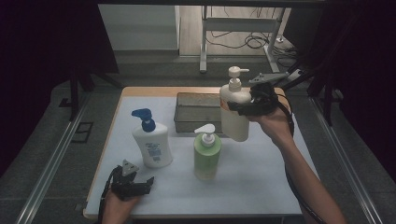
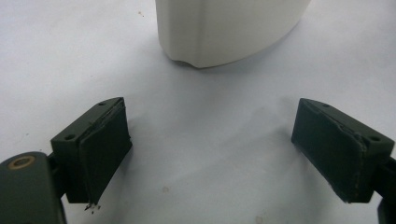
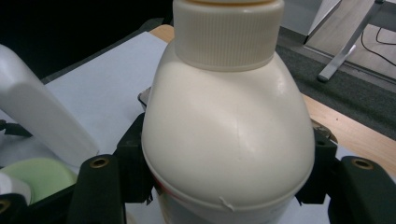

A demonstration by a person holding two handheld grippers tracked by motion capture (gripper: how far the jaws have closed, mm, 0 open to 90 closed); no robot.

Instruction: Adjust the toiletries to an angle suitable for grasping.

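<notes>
We are gripping the cream pump bottle (image 1: 235, 112) with the right gripper (image 1: 243, 108), jaws clamped below its shoulder; it looks smooth, slippery, probably heavy. Left gripper (image 1: 144, 183) jaws are standing open.

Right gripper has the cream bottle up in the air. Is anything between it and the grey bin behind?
Nothing visible blocks it. The right gripper holds the cream bottle above the front right corner of the grey bin. The green bottle stands lower, in front of the bin, out of that path.
</notes>
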